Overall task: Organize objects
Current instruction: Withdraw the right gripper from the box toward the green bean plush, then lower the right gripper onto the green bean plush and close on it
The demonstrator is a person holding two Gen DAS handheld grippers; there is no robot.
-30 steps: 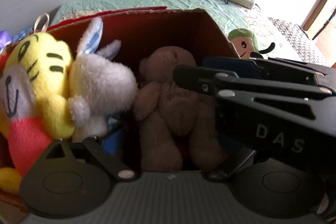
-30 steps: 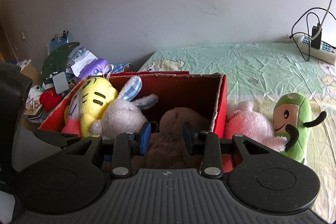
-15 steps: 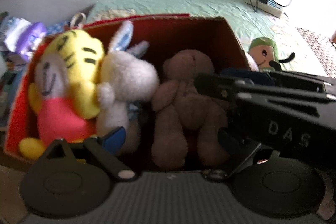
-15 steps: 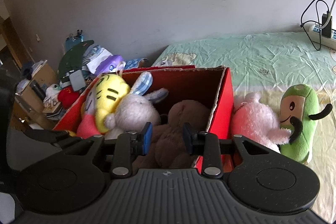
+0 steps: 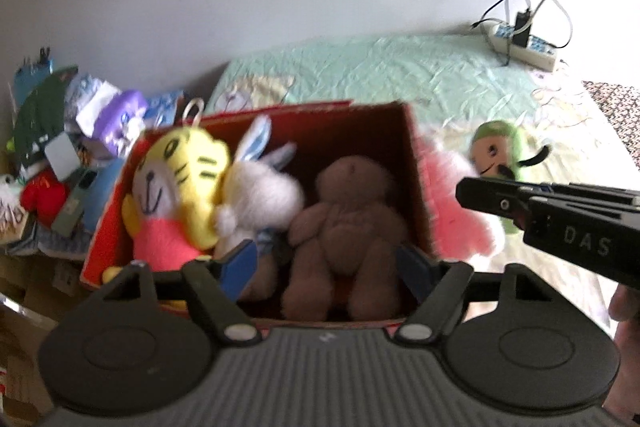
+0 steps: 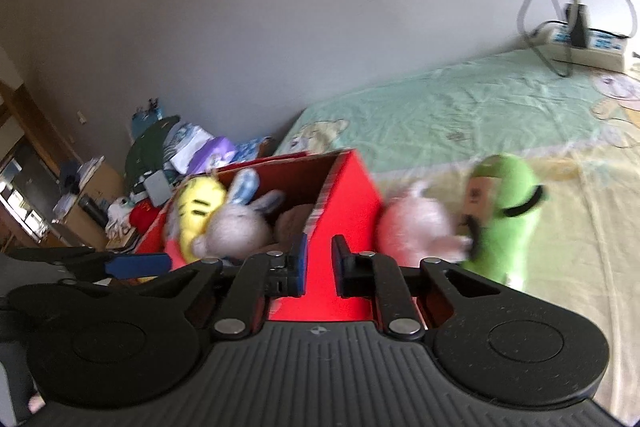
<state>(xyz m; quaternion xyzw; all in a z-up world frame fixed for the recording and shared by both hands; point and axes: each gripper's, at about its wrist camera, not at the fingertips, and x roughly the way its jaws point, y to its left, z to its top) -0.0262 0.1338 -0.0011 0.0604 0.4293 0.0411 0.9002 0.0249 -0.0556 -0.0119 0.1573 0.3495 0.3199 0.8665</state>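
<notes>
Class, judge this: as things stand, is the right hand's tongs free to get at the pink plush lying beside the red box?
Probably yes: the pink plush lies outside the red box, uncovered, though the right tongs are shut.

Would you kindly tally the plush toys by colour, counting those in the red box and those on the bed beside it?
Yellow: 1, tiger, in the red box
White: 1, rabbit, in the box
Brown: 1, bear, in the box
Pink: 1, plush, on the bed
Green: 1, plush, on the bed
Total: 5

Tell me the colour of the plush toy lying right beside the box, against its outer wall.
Pink plush toy, fluffy, best seen in the left wrist view.
</notes>
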